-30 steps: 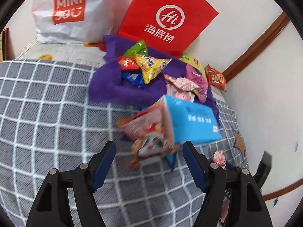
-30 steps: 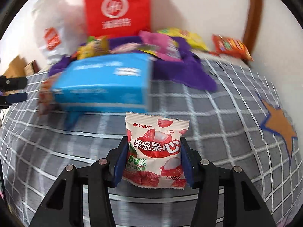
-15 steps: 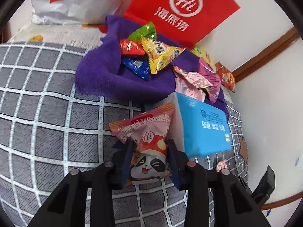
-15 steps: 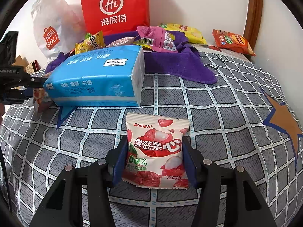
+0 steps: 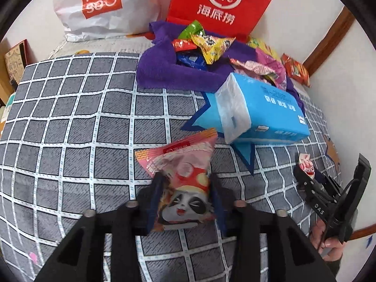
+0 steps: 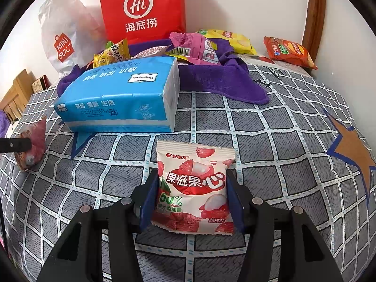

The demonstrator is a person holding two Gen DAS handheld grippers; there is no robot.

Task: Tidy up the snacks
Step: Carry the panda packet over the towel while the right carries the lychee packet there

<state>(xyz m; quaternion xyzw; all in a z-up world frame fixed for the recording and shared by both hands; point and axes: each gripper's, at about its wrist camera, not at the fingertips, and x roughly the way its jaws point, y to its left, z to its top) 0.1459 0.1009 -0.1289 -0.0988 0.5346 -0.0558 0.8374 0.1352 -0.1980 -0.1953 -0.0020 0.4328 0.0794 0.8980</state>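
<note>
Gripping a pink foil snack packet with a panda print [image 5: 182, 183], the left hand-held gripper [image 5: 185, 197] has its blue pads closed on the packet's lower half; its jaws have just eased slightly apart, yet the packet remains pinched between them. The right hand-held gripper [image 6: 191, 199] is clamped on the sides of a white lychee gummy pouch with red fruit print [image 6: 193, 185], which sits upright just above the bed.

Handling: both packs are light, air-filled film that crumples under pressure and is likely slippery. Take hold across the flat body near a sealed edge, with moderate force, to avoid bursting the pack or crushing the contents.

Beyond the grippers lies a blue plastic-wrapped tissue pack [image 6: 122, 98], soft and bulky. Behind it, a purple fleece cloth [image 5: 164, 72] carries a loose pile of assorted snack packets [image 5: 209, 44]; an orange crisp bag [image 6: 289, 51] lies apart near the wall.

Everything rests on a bed with a grey, white-gridded cover [image 5: 70, 122], a soft, yielding base. A red paper carrier bag [image 6: 141, 9] and a white plastic shopping bag [image 5: 98, 7] stand against the white wall.
</note>
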